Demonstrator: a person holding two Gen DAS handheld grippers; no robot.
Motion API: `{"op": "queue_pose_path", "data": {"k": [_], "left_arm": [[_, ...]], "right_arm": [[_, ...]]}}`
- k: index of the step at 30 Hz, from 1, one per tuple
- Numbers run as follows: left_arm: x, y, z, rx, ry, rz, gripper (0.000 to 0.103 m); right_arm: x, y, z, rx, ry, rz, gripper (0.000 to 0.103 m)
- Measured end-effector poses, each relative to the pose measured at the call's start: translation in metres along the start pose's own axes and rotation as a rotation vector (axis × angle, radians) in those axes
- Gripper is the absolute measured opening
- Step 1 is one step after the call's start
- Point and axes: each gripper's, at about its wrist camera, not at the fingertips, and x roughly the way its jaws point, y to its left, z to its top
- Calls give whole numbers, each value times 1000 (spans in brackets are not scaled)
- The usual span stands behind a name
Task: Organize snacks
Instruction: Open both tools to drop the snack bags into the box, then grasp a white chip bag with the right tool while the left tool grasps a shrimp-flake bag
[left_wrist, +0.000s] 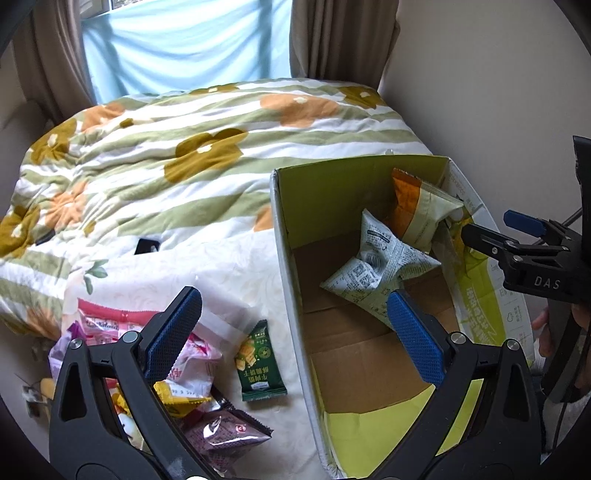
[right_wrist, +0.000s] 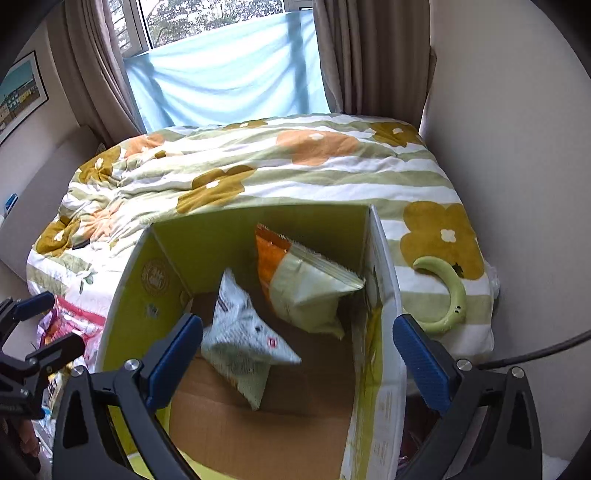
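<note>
Your right gripper (right_wrist: 297, 354) and left gripper (left_wrist: 293, 332) both gape wide, nothing between the pads. Inside the cardboard box (right_wrist: 229, 439), the white printed snack bag (right_wrist: 245, 345) lies tilted, long axis toward the far-left corner; the orange-green bag (right_wrist: 303, 284) leans against the right wall. The box sits on a floral-quilted bed (right_wrist: 280, 173) below the window; loose snacks (left_wrist: 192, 373) lie left of the box.
</note>
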Motion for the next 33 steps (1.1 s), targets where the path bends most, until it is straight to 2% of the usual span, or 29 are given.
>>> {"op": "queue_pose_path", "data": {"k": [8,16,25,29,33], "left_arm": [[-31,-9,-4,5,-58,13,100],[-86,-21,-22,9,-136,36,100],[-148,-12,-83,-64,-162,99,100],[-170,5,-114,-120,-145,157,100],[-190,31,-141,-177,-140,211,100]], "right_arm": [[-33,3,-5,7,-29,24,102],[-84,13,-19,-21,-97,40,102],[-134,29,-56,-78,-150,126,102],[-153,45,-77,-116,-213,178,103],[-154,66,-91,-129,-183,248,103]]}}
